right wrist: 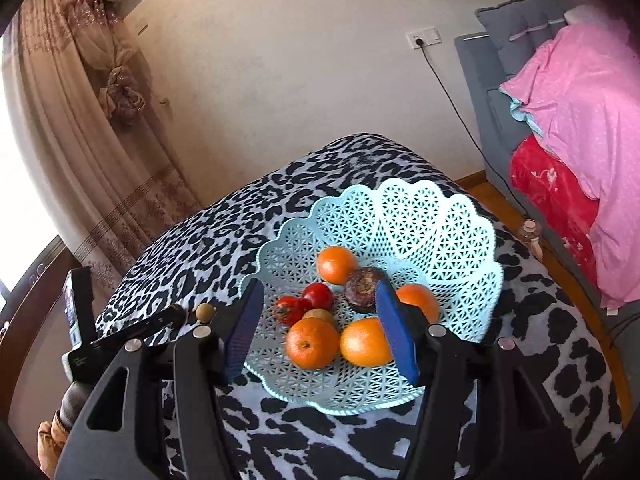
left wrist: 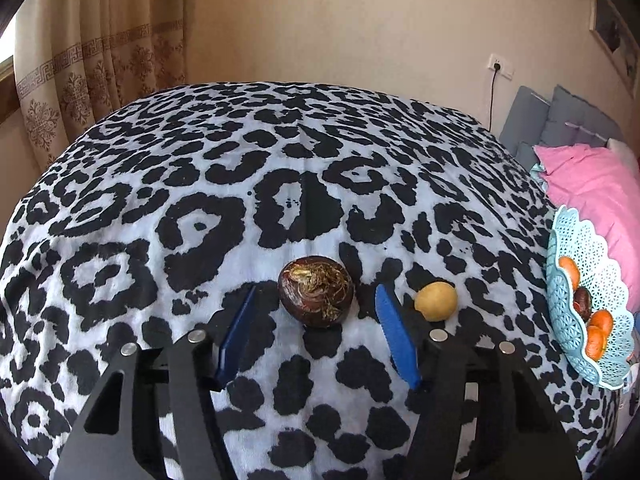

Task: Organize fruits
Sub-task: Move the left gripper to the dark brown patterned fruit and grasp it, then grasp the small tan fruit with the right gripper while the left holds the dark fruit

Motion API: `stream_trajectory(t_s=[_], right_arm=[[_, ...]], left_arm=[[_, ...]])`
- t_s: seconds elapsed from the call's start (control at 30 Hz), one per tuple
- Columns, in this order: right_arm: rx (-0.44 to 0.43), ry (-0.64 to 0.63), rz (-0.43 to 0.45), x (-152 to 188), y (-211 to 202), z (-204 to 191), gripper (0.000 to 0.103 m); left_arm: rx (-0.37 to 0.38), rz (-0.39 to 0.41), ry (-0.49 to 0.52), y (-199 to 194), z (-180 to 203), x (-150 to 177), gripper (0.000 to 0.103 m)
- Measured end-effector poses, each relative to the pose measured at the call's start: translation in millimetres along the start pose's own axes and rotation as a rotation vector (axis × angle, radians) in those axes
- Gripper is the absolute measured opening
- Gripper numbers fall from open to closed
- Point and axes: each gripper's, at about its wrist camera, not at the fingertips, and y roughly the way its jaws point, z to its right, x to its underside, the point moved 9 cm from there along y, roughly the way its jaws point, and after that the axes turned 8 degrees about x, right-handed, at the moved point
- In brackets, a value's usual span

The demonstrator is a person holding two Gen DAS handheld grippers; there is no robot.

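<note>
The dark brown fruit [left wrist: 316,291] sits on the leopard-print cloth [left wrist: 240,184], right btwn my left gripper's [left wrist: 316,320] blue pads [left wrist: 394,332], w/ a gap showing on both sides. Jaws are wide open, nothing held. Just to its right, outside the right-hand pad, lies a small yellow-tan fruit [left wrist: 436,301], apart from the dark one.

I judge this as the pick step: the left side is lined up on the dark fruit, grasp not yet made. Next move calls for easing fwd a touch so the pads bracket its widest part, then closing w/o nudging the small one. It's round, so it may roll if one pad lands first.

Left gripper is low over the cloth, pointing across the table. The blue lattice basket [left wrist: 600,280] is well off to its right.

Right gripper [right wrist: 318,328] hovers above the basket rim [right wrist: 400,200], tilted down into it, jaws also fully spread and empty. Inside: oranges [right wrist: 312,343], two small red fruits [right wrist: 318,296], another dark one [right wrist: 362,286]. So most sorting looks done; two pieces left on the cloth.
</note>
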Motion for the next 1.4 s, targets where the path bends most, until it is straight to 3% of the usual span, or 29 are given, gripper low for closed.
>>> stream_trajectory(t_s=[0.37, 0.63, 1.03, 1.4], right_arm=[[-0.022, -0.066, 0.004, 8, -4, -20, 0.060], [-0.010, -0.151, 0.005, 20, -1, -36, 0.060], [0.023, -0.253, 0.007, 36, 5, -57, 0.060], [-0.104, -0.397, -0.133, 57, 33, -124, 0.060]], left_arm=[[0.012, -0.027, -0.024, 18, -6, 1, 0.044], [0.058, -0.004, -0.027, 11, -4, 3, 0.044], [0.029, 0.107, 0.022, -28, -3, -5, 0.044], [-0.011, 0.162, -0.002, -47, -17, -11, 0.044]])
